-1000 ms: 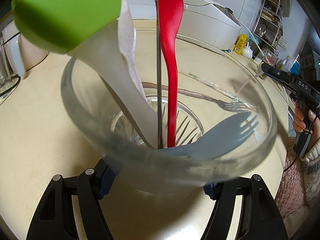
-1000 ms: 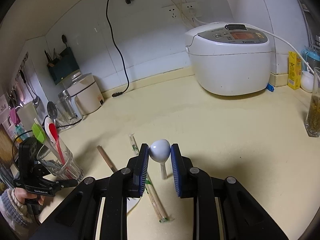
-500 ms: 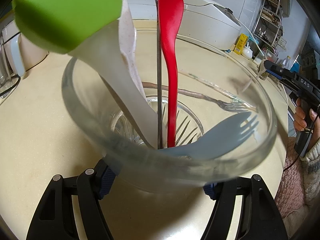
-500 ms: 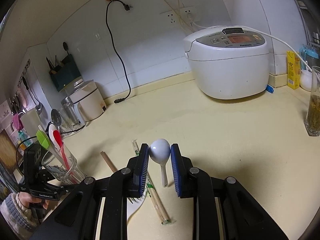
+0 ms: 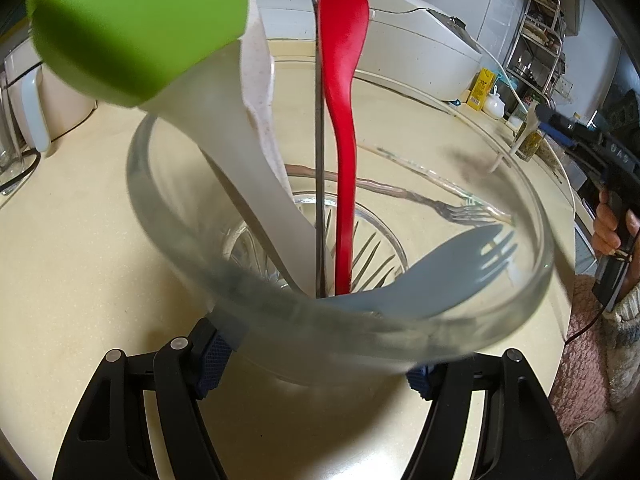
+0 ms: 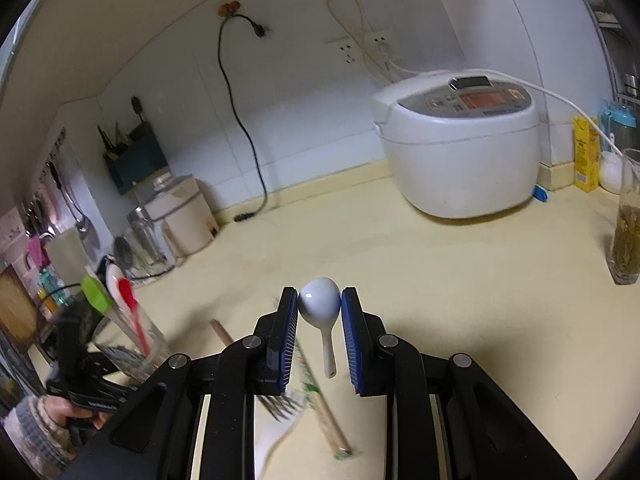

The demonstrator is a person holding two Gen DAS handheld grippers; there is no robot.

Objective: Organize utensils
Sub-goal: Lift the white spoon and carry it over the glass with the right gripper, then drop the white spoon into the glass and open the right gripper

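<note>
Spoon [image 6: 320,307], white, pinched by its bowl in the right hand-held gripper [image 6: 319,334], handle hanging above the table [image 6: 460,280]. Glass [image 5: 280,320], clamped by the left hand-held gripper [image 5: 316,364], holds a green spatula [image 5: 136,28], red spatula [image 5: 344,80] and grey fork [image 5: 440,276]. Chopsticks [image 6: 324,412] and a white fork [image 6: 276,432] lie on the table below the spoon.

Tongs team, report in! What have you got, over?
Left tongs clamped on glass cup full of utensils. Right tongs pinching white spoon, bowl up. Chopsticks, fork loose on counter below.
</note>
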